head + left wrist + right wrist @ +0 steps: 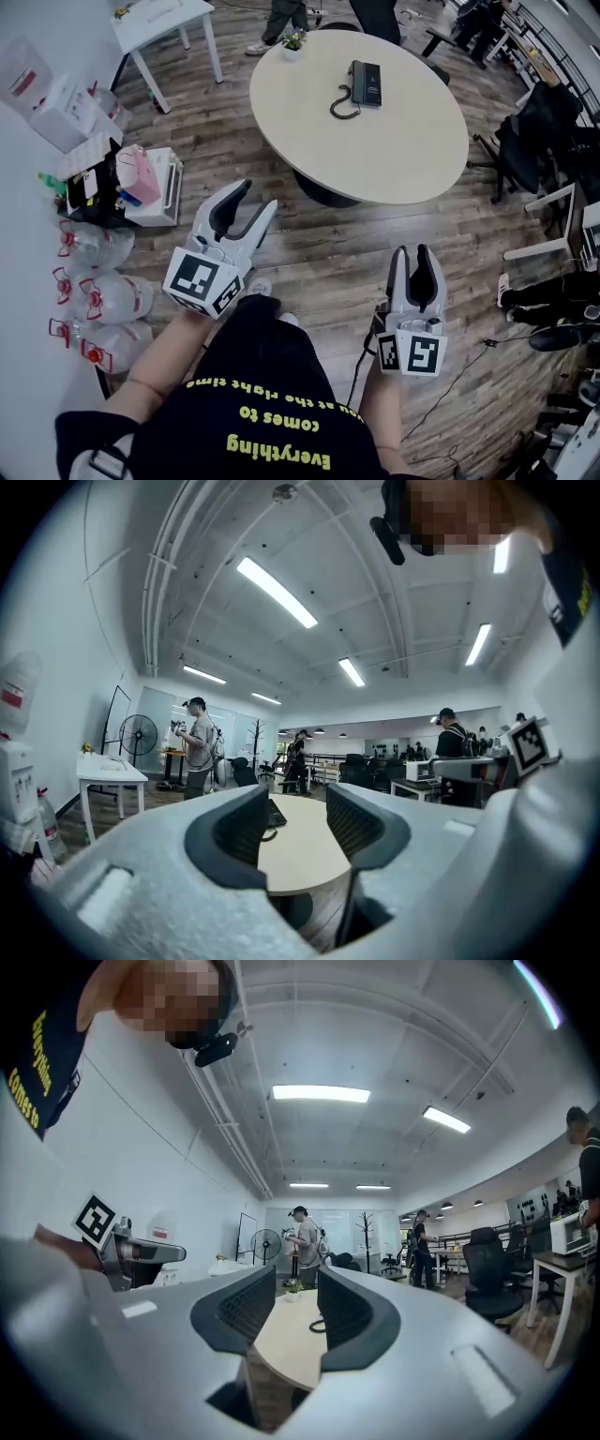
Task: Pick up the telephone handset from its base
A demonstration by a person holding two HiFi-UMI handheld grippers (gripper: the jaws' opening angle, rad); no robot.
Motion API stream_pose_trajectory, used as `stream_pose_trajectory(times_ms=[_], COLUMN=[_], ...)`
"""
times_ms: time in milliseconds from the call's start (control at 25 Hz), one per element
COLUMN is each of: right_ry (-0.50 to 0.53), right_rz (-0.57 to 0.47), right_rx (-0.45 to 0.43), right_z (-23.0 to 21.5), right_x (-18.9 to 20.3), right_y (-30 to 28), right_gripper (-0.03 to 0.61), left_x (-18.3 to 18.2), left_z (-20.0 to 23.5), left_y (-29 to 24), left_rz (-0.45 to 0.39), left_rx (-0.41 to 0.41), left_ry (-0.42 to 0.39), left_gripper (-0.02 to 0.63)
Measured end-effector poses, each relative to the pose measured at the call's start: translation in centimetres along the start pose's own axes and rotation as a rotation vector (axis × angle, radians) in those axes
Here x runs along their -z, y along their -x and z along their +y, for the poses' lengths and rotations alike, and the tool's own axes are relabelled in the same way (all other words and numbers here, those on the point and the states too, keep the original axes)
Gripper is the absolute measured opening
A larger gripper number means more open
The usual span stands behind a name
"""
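Note:
A black telephone [365,83] lies on the far side of a round beige table [375,159], its handset resting along the base's left edge and a coiled cord [343,106] looping out in front. Both grippers hover over the wooden floor, well short of the table. My left gripper [255,197] is open with nothing between its jaws. My right gripper [412,253] is open and empty too. In the left gripper view the telephone [275,816] shows small beside the left jaw, far beyond the left gripper [298,808]. The right gripper [297,1283] frames the table [281,1340].
A small potted plant [293,42] stands at the table's far left rim. A white side table [164,19] is at the back left. Water jugs [94,291] and boxes line the left wall. Office chairs [539,131] and desks stand at the right. People stand beyond the table.

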State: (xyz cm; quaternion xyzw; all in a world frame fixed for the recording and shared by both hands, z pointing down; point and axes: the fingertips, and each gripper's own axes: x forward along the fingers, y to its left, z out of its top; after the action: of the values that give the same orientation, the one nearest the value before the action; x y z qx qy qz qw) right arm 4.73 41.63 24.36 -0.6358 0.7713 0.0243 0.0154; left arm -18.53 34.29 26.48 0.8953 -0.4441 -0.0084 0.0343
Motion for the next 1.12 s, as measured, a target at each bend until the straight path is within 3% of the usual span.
stream_pose_trajectory(times_ms=[400, 800, 1120], right_ry=[-0.019, 0.012, -0.018], right_rz=[0.022, -0.009, 0.038], right_rx=[-0.001, 0.059, 0.076], right_z=[-2.2, -5.5, -7.0], right_x=[1.7, 0.5, 2.5], right_y=[-7.0, -19.6, -25.3], right_gripper=[0.164, 0.172, 0.173], left_x=[1.6, 0.0, 0.0], left_z=[3.3, 9.9, 12.6], left_y=[-7.3, -19.3, -25.9], left_rz=[0.034, 0.008, 0.007], left_rx=[-0.001, 0.104, 0.143], left_ry=[-0.018, -0.006, 0.006], left_gripper=[0.215, 0.215, 0.215])
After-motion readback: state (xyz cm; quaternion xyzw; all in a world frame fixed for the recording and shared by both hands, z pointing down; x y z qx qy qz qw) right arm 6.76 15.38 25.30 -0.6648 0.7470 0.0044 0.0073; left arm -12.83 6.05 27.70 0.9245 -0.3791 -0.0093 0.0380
